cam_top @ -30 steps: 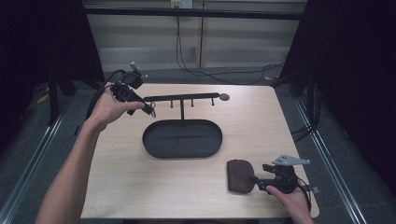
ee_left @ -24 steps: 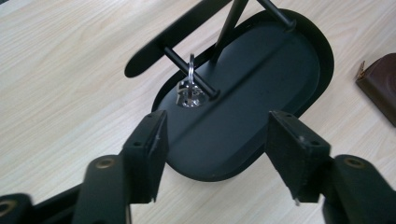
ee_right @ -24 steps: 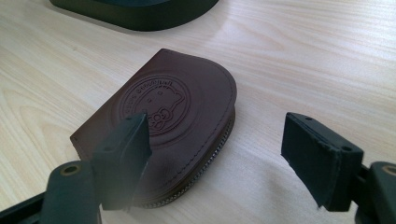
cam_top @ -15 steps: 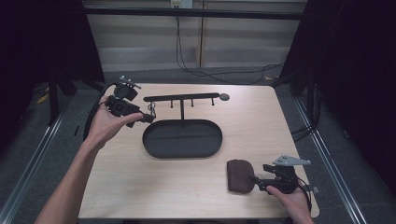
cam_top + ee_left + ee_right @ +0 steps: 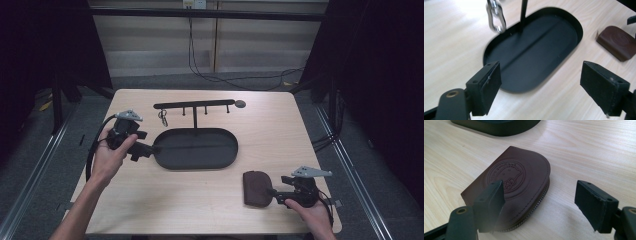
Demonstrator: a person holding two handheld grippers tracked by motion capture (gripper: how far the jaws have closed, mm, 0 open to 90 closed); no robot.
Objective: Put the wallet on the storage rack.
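Two tongs are in my hands, and both stand spread with nothing pinched. My left tongs [image 5: 150, 148] have just been opening; between their pads I see only bare wood and the near end of the black oval tray [image 5: 564, 53]. Up at twelve o'clock from them in the left gripper view, a silver key ring [image 5: 496, 18] hangs off the rack [image 5: 195, 105] that rises from the tray.

The thing I judge to be next is the brown leather coin pouch [image 5: 516, 185], lying flat on the surface [image 5: 280, 135] at about five o'clock from the tray, well apart from it. My right tongs [image 5: 274, 191] sit just beside its right edge, pointing at it. In the right gripper view the left pad overlaps the pouch's near corner, whether touching I cannot tell, while the right pad stands off over bare wood at three o'clock. The pouch's rounded, zipped edge faces between the pads, its straight edge out toward nine o'clock.

My right hand [image 5: 312, 212] is far the nearer. I reckon the move turns on shifting the tongs toward nine o'clock until both pads straddle the pouch's thin edge.
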